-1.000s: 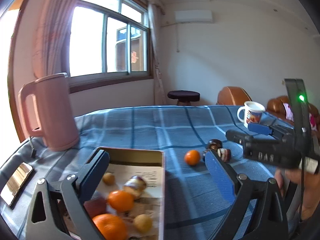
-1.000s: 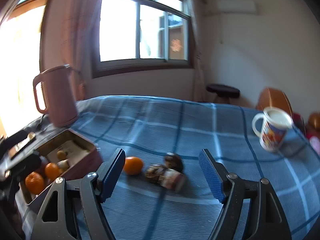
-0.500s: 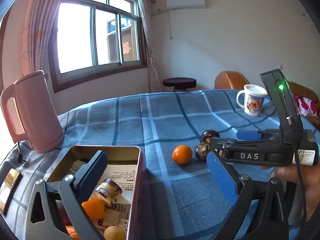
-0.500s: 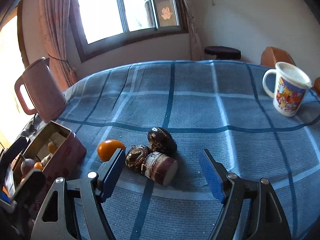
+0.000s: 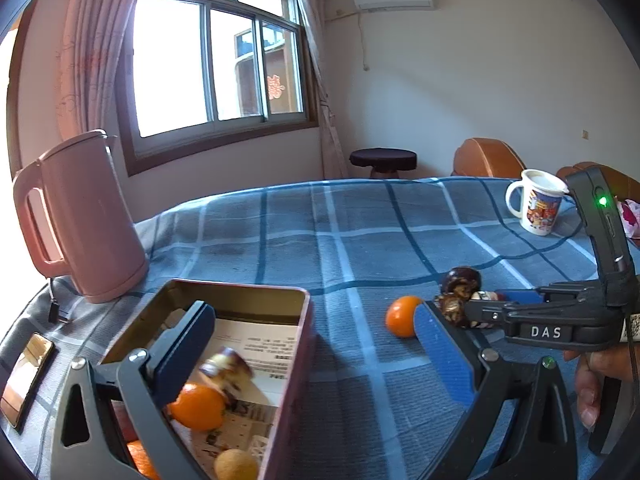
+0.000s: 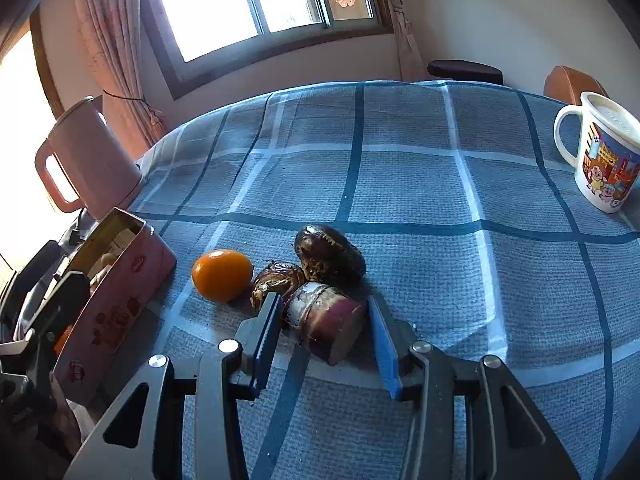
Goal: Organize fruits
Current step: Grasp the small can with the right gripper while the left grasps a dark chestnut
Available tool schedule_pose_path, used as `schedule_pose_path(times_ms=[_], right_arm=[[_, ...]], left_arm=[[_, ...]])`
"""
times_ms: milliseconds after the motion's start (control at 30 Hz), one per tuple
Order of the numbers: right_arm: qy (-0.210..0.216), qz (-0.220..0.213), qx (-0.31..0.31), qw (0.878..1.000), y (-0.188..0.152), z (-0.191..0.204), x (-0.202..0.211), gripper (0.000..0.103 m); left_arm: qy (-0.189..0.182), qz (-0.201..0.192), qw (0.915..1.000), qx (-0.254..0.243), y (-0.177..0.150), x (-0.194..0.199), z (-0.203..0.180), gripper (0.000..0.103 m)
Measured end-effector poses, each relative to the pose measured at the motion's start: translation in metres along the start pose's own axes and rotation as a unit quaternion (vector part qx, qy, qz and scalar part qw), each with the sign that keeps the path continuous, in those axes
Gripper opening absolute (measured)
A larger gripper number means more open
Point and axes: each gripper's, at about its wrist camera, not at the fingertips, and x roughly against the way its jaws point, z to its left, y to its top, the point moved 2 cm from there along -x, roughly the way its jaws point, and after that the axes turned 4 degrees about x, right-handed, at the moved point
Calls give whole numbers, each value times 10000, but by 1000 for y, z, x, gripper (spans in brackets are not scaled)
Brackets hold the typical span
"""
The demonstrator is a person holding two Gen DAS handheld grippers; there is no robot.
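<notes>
the right gripper [image 6: 324, 332], its fingers just having been closing, is clenching a purple cut piece [image 6: 328, 326] lying on the worktop [image 6: 400, 184] beside an orange [image 6: 222, 275], likely to carry it to the tin [image 5: 296, 360], while the left gripper [image 5: 312, 354] is hovering released over that tin.

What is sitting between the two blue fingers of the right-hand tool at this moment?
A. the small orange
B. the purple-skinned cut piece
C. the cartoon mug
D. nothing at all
B: in the right wrist view the right gripper has its blue pads on either side of the purple-skinned cut piece, while the small orange lies off to the left and the cartoon mug stands far away.
</notes>
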Motion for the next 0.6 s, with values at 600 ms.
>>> schedule_pose_path(times_ms=[600], right_arm=[[-966,-851,-449,9907,-5,-58,53,45]], left_arm=[[-982,907,9884,-726,10,-66,-107,82]])
